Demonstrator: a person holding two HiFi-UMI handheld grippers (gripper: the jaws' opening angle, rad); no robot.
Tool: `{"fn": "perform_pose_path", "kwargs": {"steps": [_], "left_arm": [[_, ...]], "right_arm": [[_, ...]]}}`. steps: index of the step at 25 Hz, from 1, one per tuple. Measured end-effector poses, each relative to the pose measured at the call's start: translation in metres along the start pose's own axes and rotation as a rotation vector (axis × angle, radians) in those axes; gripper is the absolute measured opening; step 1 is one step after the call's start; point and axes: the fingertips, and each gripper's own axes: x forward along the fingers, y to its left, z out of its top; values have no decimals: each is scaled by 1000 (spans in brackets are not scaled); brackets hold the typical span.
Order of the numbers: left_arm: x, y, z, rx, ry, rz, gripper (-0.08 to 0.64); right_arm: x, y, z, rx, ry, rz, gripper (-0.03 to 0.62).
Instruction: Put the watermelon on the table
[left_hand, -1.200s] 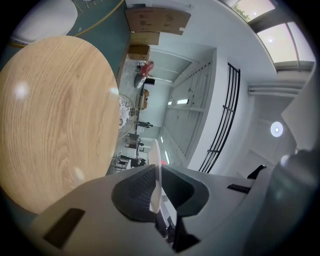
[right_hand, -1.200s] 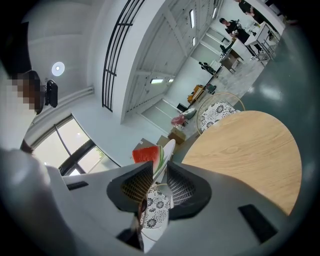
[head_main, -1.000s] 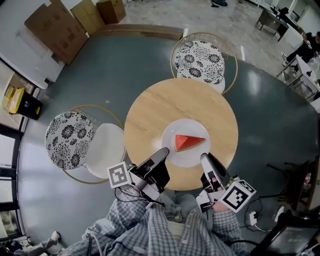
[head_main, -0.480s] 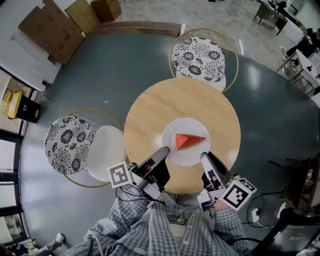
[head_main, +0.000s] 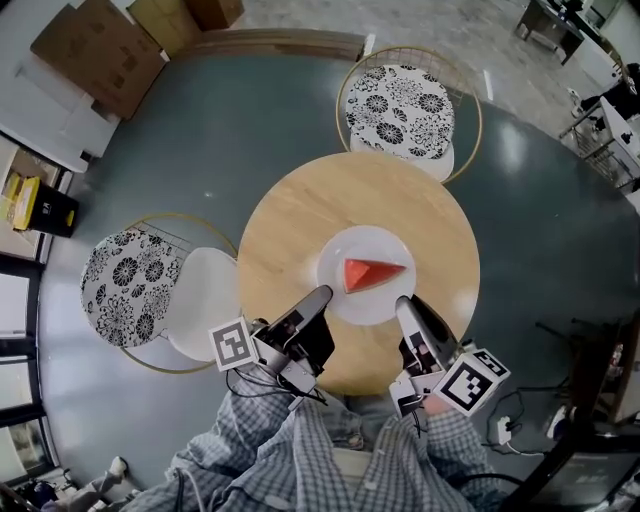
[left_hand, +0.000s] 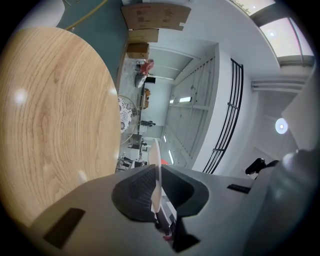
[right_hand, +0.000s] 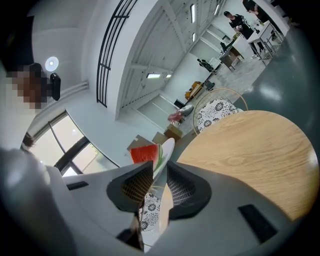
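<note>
Fig.: my left gripper (head_main: 320, 294) and right gripper (head_main: 403, 302) each clamp the near rim of the white plate (head_main: 365, 241) bearing the watermelon (head_main: 370, 273) over the round table (head_main: 300, 210); if I lower them unevenly, the plate would likely tilt and shed the slice.

Plate (head_main: 366, 318) rim partly behind fingers (head_main: 311, 303)

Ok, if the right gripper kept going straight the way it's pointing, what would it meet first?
The white plate: the right gripper has its jaws shut on the rim. Just past them lies the watermelon slice, probably next in line, though depth is unclear.
</note>
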Motion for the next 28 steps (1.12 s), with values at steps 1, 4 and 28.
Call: {"fn": "perform_pose_path", "kwargs": {"steps": [1, 4, 28], "left_arm": [[2, 1, 1, -1, -3, -1, 37], [8, 5, 7, 3, -13, 6, 37], [57, 45, 53, 31, -51, 28, 37]], "right_arm": [[2, -2, 1, 3, 2, 0, 92], [9, -8, 5, 12, 11, -5, 92], [68, -58, 38, 37, 21, -45, 91]]}}
